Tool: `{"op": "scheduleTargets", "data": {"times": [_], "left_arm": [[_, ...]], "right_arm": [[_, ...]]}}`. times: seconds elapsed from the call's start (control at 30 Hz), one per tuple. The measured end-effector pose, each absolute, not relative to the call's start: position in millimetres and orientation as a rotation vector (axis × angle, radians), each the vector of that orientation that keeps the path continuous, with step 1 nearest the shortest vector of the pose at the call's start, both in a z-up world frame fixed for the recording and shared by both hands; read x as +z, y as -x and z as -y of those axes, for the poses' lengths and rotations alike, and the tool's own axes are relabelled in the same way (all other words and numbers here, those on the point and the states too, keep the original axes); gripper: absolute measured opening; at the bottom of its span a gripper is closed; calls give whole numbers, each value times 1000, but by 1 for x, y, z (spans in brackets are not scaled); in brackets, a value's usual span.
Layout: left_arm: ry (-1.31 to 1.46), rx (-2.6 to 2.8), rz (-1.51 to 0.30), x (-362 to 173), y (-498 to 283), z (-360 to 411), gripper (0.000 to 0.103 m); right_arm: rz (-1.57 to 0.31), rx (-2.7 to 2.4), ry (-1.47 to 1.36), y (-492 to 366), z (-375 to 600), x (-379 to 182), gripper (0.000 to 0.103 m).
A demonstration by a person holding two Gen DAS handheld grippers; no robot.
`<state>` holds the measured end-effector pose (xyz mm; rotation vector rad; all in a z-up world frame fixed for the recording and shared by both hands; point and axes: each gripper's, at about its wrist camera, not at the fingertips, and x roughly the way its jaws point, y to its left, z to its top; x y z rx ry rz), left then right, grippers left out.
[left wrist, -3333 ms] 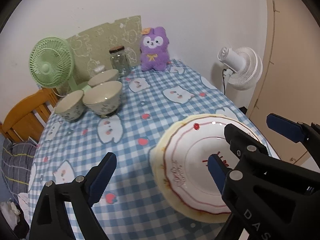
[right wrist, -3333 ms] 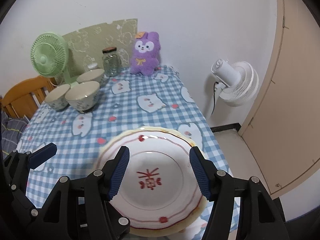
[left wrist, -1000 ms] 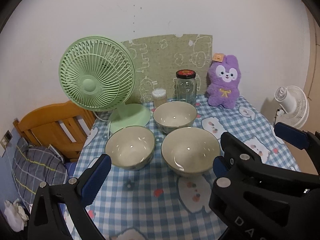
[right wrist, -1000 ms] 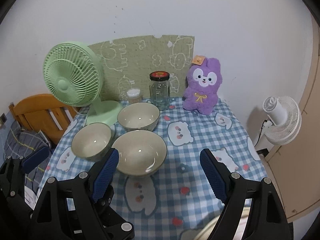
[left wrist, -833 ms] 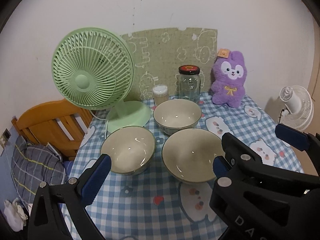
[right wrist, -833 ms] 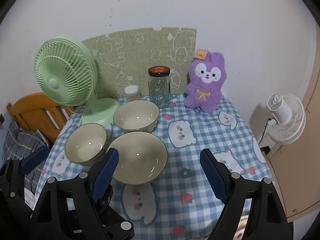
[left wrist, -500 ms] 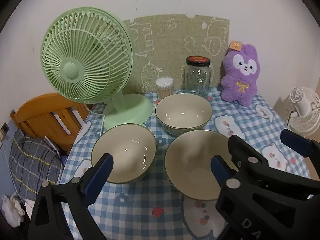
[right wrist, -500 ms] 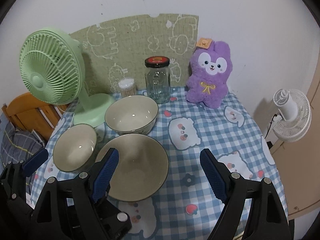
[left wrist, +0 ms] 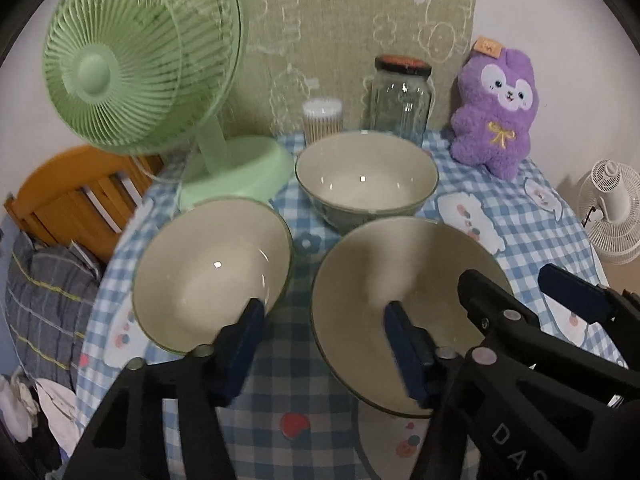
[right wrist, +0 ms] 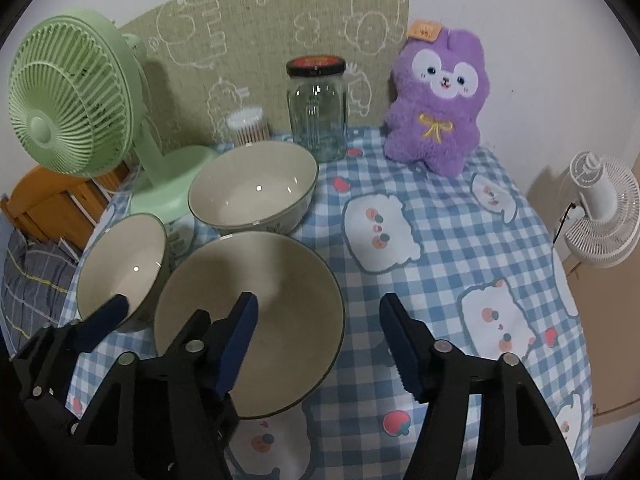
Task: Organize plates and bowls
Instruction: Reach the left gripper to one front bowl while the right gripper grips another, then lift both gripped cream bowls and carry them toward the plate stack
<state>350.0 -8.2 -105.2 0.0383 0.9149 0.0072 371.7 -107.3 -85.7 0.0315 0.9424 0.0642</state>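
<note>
Approaching the group of three cream glazed ceramic bowls on the blue-and-white checked counter [right wrist: 460, 240], both tools were positioned at the nearest, widest bowl [right wrist: 256, 320]. The left tool [left wrist: 320, 344] had just been closing, yet its fingers stood part-spread and gripped nothing: one blue pad lay over the near rim of the left-hand smaller bowl [left wrist: 208, 276], the other over the wide bowl's interior. The right tool [right wrist: 316, 332] had likewise just been closing and was part-spread; its left pad lay inside the wide bowl, its right pad over bare cloth, so the right rim passed between them unpinched. The rear bowl [right wrist: 252, 188] stood behind, near the green desk fan [right wrist: 76, 112], the clear glass jar [right wrist: 318, 108] and the purple plush rabbit [right wrist: 436, 108]. The step in hand appeared to be the first bowl grasp for nesting. The next move probably called for lowering onto one rim wall and closing fully before lifting.
</note>
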Motion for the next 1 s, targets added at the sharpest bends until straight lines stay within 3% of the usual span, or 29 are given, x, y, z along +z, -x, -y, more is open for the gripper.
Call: {"op": "scheduleTargets", "data": {"times": [0.17,0.27,0.6,0.7,0.83,1.0], "left_arm": [[-71,10,-899,-106,-351,12,47],[-51,-7,-922,-107,-354,13,41],[-45,4,-965,-119,-360,17,35],[-43,16,-967,-121,-361,16,29],[-63,36,-953,-122,-360,16,19],[-90,45,-949,-122,-359,15,13]], "right_arm": [[-961,65,-40,-378,110,-92,45],[-965,59,-33,-380,111,-93,44],[-1004,61,-34,-384,116,-103,41],[-1008,65,-24,-386,115,-106,36],[-1010,64,-20,-388,113,-109,16],[-1007,39,-11,-388,114,-110,13]]}}
